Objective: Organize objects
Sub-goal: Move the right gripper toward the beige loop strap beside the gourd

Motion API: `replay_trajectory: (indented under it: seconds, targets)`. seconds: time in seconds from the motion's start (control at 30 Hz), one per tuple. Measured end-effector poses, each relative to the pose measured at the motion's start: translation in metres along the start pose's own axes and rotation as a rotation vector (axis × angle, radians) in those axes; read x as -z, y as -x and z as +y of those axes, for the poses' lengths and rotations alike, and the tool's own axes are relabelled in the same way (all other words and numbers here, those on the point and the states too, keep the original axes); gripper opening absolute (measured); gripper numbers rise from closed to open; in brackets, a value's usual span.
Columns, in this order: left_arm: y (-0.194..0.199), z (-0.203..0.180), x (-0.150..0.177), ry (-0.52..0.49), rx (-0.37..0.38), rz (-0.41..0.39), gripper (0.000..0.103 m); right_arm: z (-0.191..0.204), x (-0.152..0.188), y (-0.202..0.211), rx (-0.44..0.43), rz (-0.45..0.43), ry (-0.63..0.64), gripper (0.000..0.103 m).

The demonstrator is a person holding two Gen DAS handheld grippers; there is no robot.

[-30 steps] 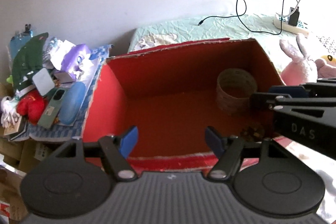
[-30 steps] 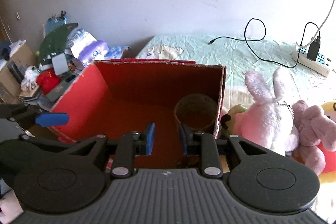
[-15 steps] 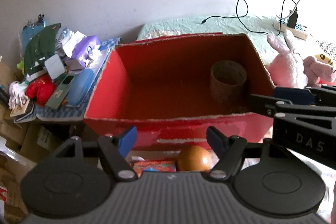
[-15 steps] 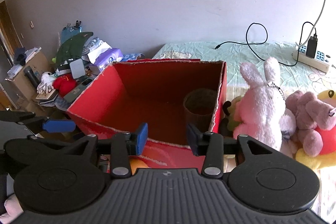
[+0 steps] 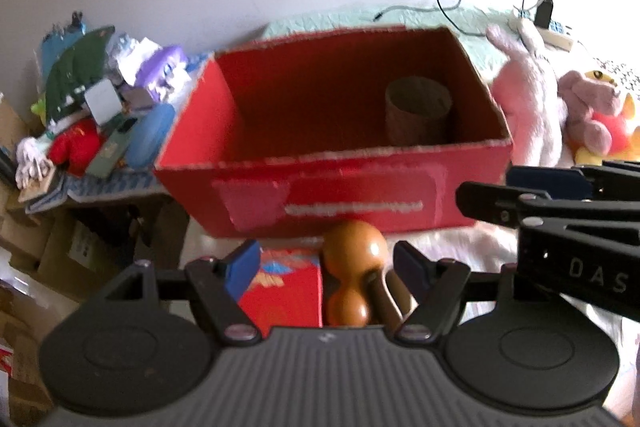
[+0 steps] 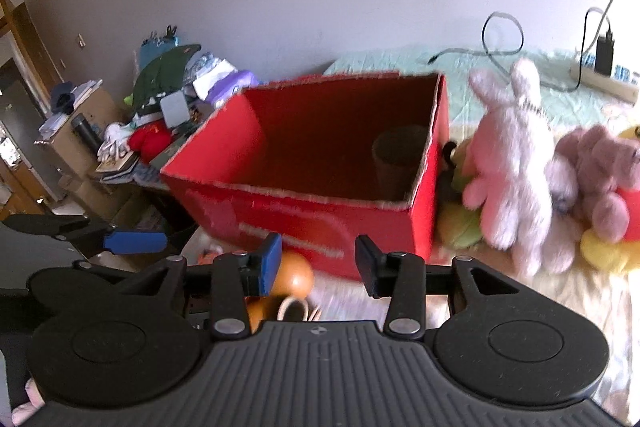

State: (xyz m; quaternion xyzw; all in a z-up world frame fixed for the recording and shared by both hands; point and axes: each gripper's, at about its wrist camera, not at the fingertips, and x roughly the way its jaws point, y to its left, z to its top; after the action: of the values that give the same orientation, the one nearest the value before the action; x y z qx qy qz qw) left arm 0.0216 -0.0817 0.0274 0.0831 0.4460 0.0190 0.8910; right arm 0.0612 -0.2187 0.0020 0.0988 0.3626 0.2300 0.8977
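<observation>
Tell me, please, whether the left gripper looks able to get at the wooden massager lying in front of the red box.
Probably yes. The left gripper is open, and the wooden massager lies just below and between its fingers, with nothing over it. The small red carton beside it is close, so the blue finger has little room on that side.

Ahead of the right gripper [image 6: 316,263], its parted jaws empty, sits a red box [image 6: 320,223] holding a brown cup [image 6: 398,157].

Both handheld grippers wore matte black plastic: a ribbed grey housing along the bottom edge, round discs at lower left and right, silver screws, blue pads. The right gripper [image 5: 524,195], at the frame's right, bore pale letters "DAS"; the left gripper [image 5: 322,265] showed none.
</observation>
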Motion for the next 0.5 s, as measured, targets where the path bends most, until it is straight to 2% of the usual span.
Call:
replay_trajectory:
  seconds: [0.17,0.5]
  targets:
    - [-0.007,-0.005,0.019,-0.011,0.031,0.041,0.075,-0.003,0.016,-0.01,-0.024,0.068,-0.023,0.044]
    - [-0.022,-0.013,0.044,-0.014,0.182,0.101,0.068,-0.011,0.041,-0.031,-0.084,0.193,-0.108,0.044]
